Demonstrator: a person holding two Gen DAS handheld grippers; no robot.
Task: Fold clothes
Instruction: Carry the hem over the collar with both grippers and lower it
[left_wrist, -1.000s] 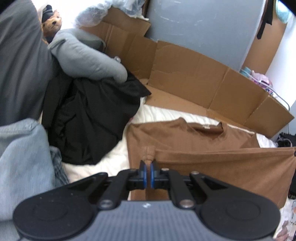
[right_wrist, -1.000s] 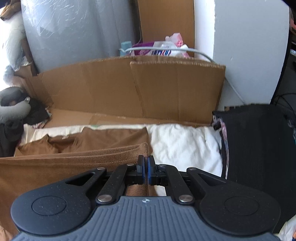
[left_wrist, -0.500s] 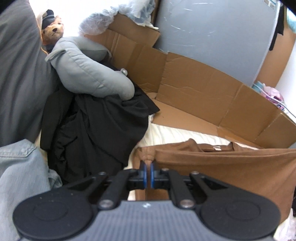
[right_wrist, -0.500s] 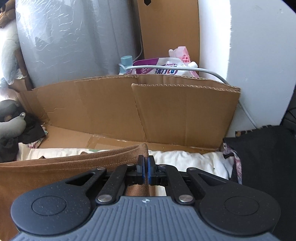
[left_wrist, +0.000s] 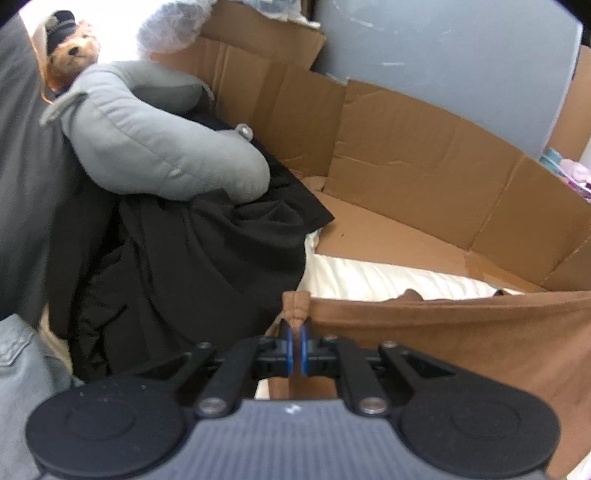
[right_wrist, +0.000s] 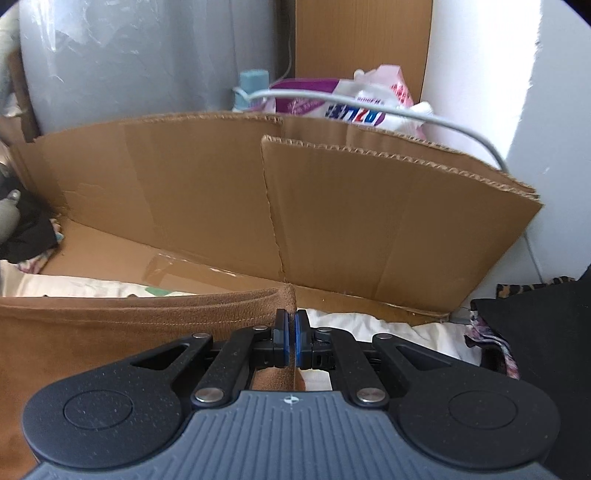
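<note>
A brown T-shirt (left_wrist: 461, 332) hangs stretched between my two grippers above a white bed sheet (left_wrist: 369, 280). My left gripper (left_wrist: 294, 332) is shut on a bunched corner of the shirt, which pokes up past the blue pads. In the right wrist view the same brown T-shirt (right_wrist: 129, 325) runs off to the left, and my right gripper (right_wrist: 290, 325) is shut on its hemmed corner. The lifted edge hides most of the shirt's far part.
A pile of black clothes (left_wrist: 192, 266) with a grey neck pillow (left_wrist: 159, 147) and a teddy bear (left_wrist: 70, 55) lies at the left. Denim (left_wrist: 22, 369) sits at the near left. Cardboard walls (right_wrist: 295, 206) ring the far side. A black cloth (right_wrist: 535, 350) lies right.
Both grippers have carried the shirt's held edge forward, toward the cardboard. The collar and upper shirt that lay in plain sight are now almost hidden behind the raised edge.
</note>
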